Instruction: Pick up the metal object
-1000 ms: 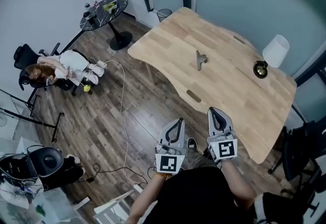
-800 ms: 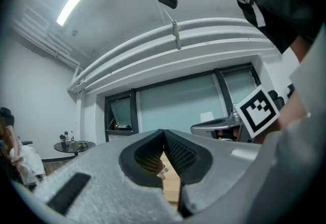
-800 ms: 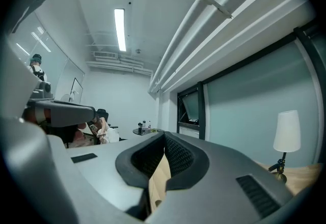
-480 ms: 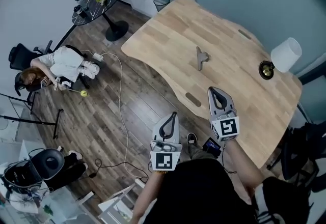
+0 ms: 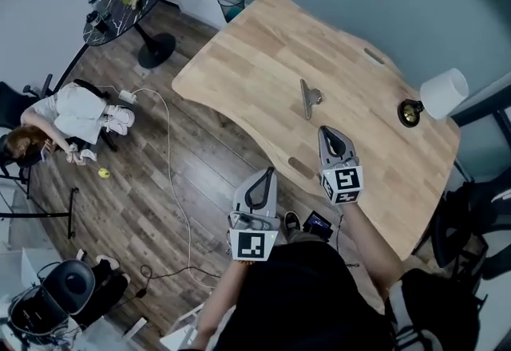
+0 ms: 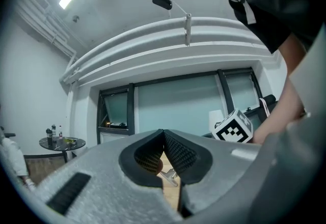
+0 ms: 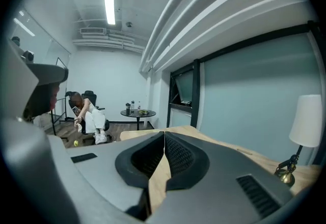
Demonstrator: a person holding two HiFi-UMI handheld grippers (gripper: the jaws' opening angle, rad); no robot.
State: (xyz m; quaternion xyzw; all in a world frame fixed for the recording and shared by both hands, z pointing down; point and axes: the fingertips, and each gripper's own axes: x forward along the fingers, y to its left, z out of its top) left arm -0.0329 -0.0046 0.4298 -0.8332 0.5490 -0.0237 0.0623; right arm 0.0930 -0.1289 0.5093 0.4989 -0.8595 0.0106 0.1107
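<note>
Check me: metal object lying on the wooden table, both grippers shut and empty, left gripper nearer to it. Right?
Not quite. The right gripper is nearer to the metal object; the left gripper hangs off the wooden table, over the floor, as the head view shows. The rest holds.

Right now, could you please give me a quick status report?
Left gripper shut, empty, over the floor. Right gripper shut, empty, above the table. Metal object lying untouched ahead of it. Nothing between.
</note>
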